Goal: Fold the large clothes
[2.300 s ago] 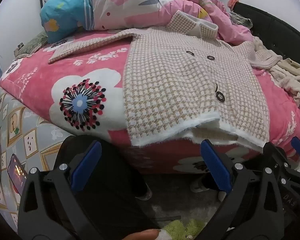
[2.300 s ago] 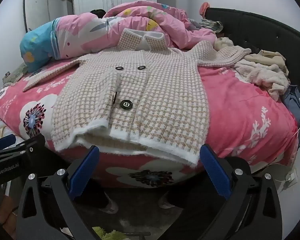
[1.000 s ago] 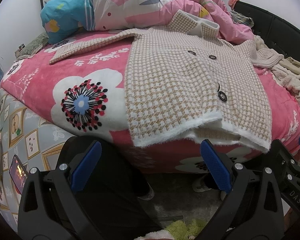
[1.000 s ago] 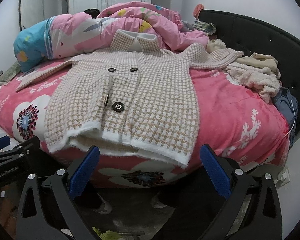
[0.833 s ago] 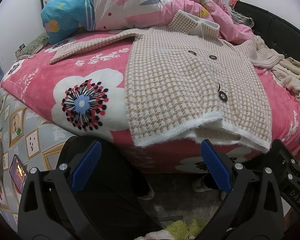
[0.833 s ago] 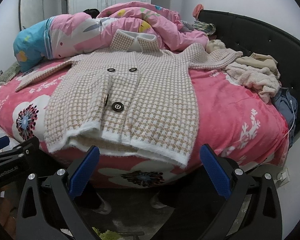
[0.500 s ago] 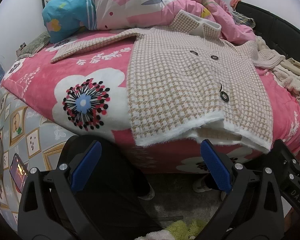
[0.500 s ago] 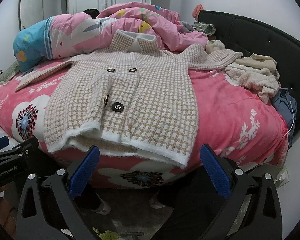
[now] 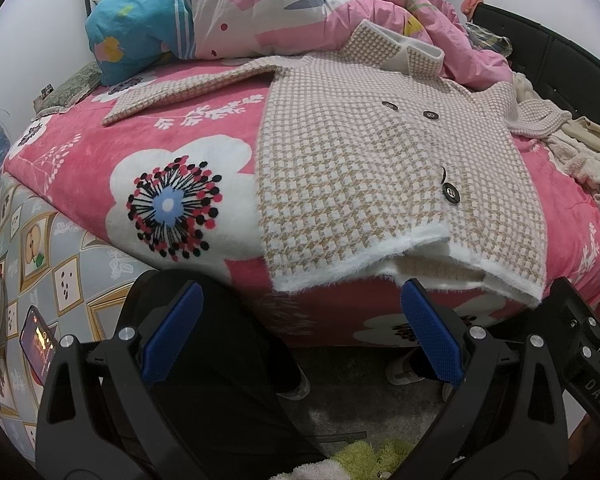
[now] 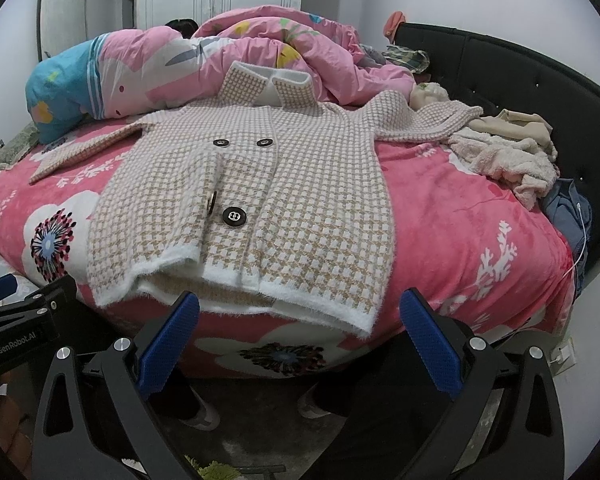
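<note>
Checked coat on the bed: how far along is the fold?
Done: the checked coat lies spread face up on the pink blanket, buttoned, both sleeves out to the sides, hem at the near bed edge. In hand: nothing. The left claw and right claw hang open short of the hem, holding no cloth. Left: every fold, sleeves in and then the body; no crease shows yet.

Both wrist cameras sit low at the foot of the bed (image 9: 188,168), off its edge, facing 12 o'clock toward the headboard (image 10: 500,64). The left view stands further left, the right further right, equally near. Both share the coat (image 9: 360,152) and the quilt (image 10: 260,52). Each other's fingers (image 9: 580,340) intrude at 4 and 8 o'clock.
</note>
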Action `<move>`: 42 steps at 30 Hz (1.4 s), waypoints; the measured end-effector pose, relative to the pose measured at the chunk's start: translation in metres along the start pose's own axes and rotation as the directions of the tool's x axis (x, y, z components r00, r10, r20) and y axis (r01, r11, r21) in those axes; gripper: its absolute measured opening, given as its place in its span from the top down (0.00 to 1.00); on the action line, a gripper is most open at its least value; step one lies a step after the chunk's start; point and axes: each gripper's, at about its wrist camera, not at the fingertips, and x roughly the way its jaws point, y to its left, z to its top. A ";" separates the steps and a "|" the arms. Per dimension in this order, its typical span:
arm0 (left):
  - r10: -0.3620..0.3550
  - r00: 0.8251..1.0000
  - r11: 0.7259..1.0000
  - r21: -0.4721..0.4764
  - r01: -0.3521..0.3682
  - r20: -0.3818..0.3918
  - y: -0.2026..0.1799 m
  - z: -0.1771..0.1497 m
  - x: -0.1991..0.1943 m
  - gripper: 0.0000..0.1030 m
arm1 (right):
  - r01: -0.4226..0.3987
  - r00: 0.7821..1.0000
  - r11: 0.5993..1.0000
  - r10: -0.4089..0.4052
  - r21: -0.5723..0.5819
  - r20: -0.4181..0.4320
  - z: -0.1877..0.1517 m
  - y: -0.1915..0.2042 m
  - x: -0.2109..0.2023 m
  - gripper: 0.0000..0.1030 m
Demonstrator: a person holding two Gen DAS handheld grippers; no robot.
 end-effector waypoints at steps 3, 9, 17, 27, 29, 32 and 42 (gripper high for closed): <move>0.002 1.000 1.000 -0.001 -0.002 0.000 0.001 0.000 0.000 0.07 | 0.000 1.000 1.000 0.000 0.000 0.000 0.000 0.000 0.000 0.05; 0.003 1.000 1.000 -0.002 -0.003 0.002 0.002 -0.001 0.000 0.07 | 0.002 1.000 1.000 -0.002 -0.001 0.001 0.000 0.001 0.000 0.05; 0.002 1.000 1.000 -0.001 -0.002 0.001 0.003 -0.001 0.000 0.07 | 0.002 1.000 1.000 -0.002 -0.002 0.000 0.000 0.001 0.000 0.05; 0.002 1.000 1.000 -0.001 -0.002 0.002 0.003 -0.001 0.001 0.07 | 0.004 1.000 1.000 -0.004 -0.003 0.001 0.000 0.002 -0.001 0.05; 0.002 1.000 1.000 -0.001 -0.002 0.002 0.003 -0.001 0.000 0.07 | 0.005 1.000 1.000 -0.005 -0.004 0.002 0.000 0.002 -0.001 0.05; 0.002 1.000 1.000 -0.001 -0.002 0.002 0.003 -0.001 0.000 0.07 | 0.006 1.000 1.000 -0.006 -0.005 0.003 0.000 0.002 -0.002 0.05; 0.002 1.000 1.000 0.000 -0.002 0.001 0.003 -0.001 0.000 0.07 | 0.006 1.000 1.000 -0.006 -0.006 0.007 0.004 -0.003 -0.001 0.05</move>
